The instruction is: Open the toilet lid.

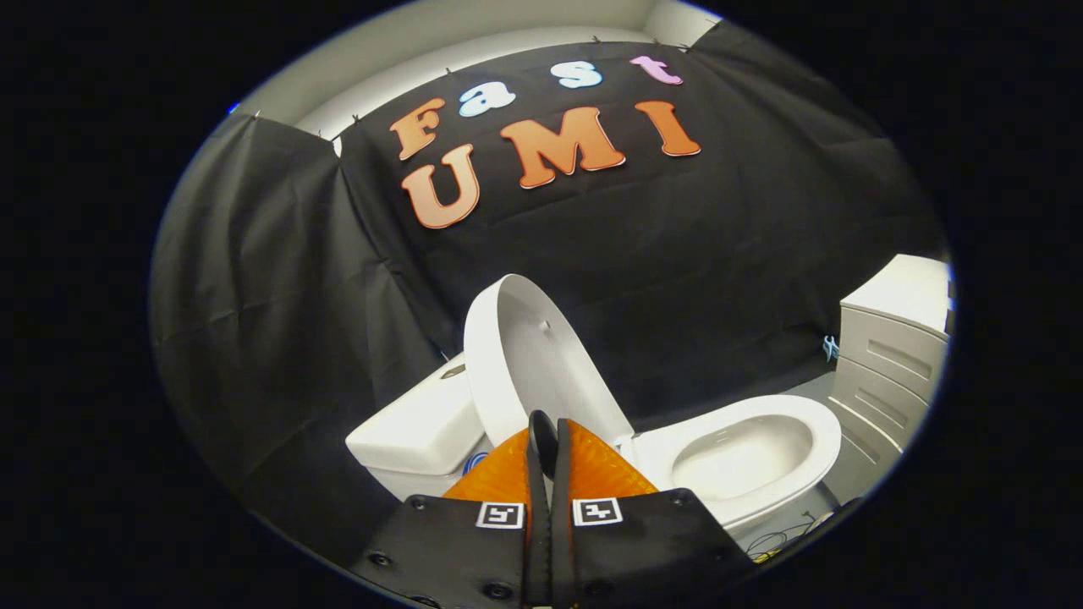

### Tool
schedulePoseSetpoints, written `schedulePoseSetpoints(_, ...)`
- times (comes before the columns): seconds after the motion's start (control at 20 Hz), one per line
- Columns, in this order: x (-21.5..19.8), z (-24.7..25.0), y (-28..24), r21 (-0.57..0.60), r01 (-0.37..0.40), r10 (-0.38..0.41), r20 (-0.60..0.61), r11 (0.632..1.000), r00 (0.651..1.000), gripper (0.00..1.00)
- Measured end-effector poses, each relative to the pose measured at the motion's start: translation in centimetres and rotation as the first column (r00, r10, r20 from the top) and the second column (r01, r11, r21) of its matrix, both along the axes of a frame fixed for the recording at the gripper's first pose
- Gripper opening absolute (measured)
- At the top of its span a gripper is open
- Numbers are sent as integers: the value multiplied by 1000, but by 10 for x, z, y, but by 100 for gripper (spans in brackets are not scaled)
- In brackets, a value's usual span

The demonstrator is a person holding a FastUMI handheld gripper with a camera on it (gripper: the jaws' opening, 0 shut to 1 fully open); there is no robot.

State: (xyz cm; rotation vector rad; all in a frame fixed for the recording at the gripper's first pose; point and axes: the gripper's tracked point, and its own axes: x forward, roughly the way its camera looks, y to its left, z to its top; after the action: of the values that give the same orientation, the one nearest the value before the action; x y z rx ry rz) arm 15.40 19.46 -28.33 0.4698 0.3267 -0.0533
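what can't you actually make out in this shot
- Lid: raised, but its lower edge and hinge sit behind the gripper fingers, which are closed together with nothing between them.
- Tank: its right part is hidden by the lid and fingers.
- Small blue thing beside the tank: mostly covered by the left finger.
- Cabinet: its far side is cut off by the view's edge.
- Cables on the floor by the bowl: too small to identify.
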Motion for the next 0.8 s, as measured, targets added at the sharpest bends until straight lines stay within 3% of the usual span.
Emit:
schedulePoseSetpoints(0.65, -2, 3, 22, -136, -21, 20, -14, 991, 1000, 8)
schedulePoseSetpoints(0.75, -1, -4, 31, -103, -47, 45, -29, 994, 999, 14)
schedulePoseSetpoints(0.8, 0, -4, 34, -86, -58, 56, -33, 995, 998, 22)
